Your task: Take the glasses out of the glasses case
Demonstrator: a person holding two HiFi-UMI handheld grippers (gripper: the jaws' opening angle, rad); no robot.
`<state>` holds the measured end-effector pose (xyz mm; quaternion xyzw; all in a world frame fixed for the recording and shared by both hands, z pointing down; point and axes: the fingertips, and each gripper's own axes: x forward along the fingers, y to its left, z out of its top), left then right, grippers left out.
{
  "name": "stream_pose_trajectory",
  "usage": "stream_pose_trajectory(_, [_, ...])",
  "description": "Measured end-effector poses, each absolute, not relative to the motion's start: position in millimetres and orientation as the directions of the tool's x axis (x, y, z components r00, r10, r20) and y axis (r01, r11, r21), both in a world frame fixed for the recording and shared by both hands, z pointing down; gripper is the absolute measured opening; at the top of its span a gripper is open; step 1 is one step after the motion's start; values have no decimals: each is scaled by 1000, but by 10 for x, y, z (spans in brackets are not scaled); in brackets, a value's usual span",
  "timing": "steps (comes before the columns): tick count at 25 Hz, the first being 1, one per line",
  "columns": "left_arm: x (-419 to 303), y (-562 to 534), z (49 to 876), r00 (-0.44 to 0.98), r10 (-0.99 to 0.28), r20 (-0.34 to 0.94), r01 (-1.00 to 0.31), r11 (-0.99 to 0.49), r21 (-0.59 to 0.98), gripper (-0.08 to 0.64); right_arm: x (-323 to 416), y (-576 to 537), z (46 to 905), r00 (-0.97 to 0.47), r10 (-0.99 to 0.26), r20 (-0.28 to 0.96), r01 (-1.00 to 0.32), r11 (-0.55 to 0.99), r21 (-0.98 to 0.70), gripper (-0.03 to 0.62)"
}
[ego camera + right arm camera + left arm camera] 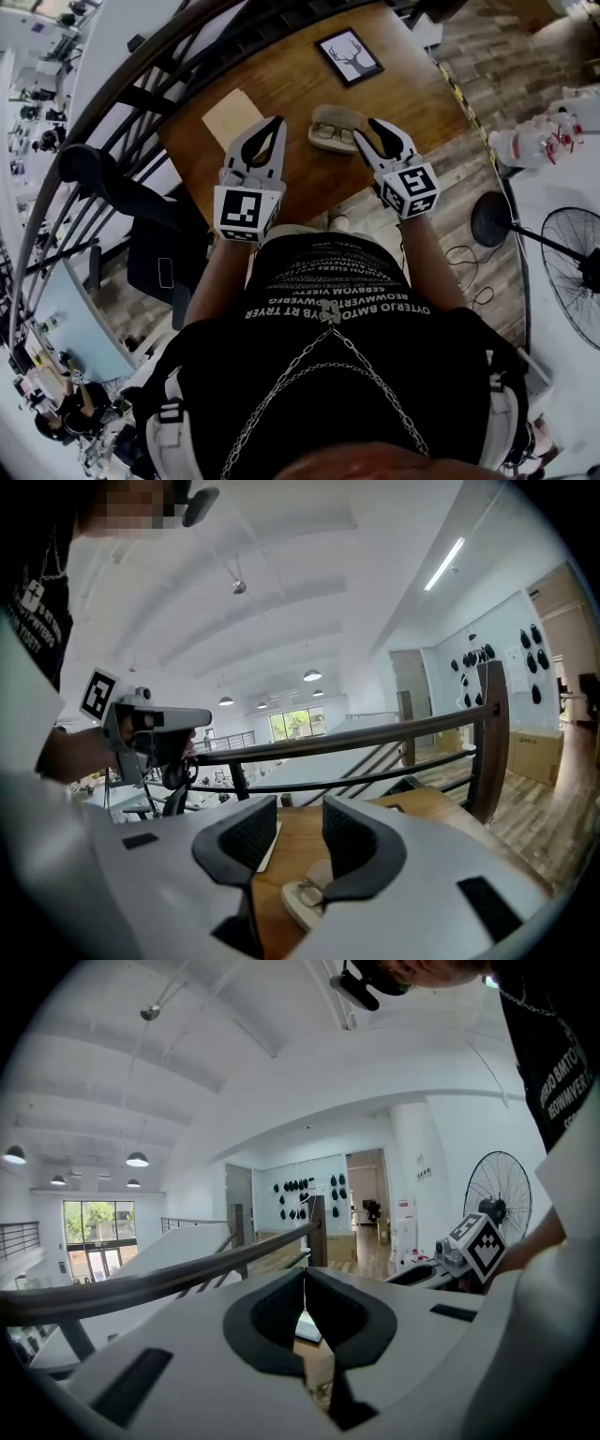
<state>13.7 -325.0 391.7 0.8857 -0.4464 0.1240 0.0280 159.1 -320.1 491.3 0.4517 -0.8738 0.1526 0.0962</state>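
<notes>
The right tool [300,829] is held with its jaws spread and nothing between them, over the worktop [281,84] and just beside the open case [330,114], in which the glasses [335,134] are seen lying. The left tool [303,1279] is held pressed together and empty, near a pale sheet [232,116] and a little apart from the case. The case is touched by neither tool.

Several risks are judged from here. If the glasses are pinched by a lens rather than by the frame, the lens may be smeared or scratched. If the case is not steadied by the left tool, it may be dragged along or lifted with the glasses, or pushed toward the edge of the worktop. If the thin frame is gripped too lightly, it may be dropped.
</notes>
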Motion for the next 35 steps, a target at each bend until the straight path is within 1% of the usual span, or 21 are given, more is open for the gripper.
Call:
stream_pose_trajectory(15, [73, -3417, 4033, 567, -778, 270, -800, -599, -46, 29, 1486, -3341, 5618, -580, -684, 443, -804, 568, -175, 144])
stream_pose_trajectory(25, [-51, -3537, 4133, 551, -785, 283, -811, -583, -39, 29, 1340, -3457, 6210, -585, -597, 548, -778, 605, -172, 146])
stream_pose_trajectory(35, [-218, -3545, 4278, 530, -788, 314, -826, -563, -20, 29, 1283, -3495, 6766, -566, -523, 637, -772, 608, -187, 146])
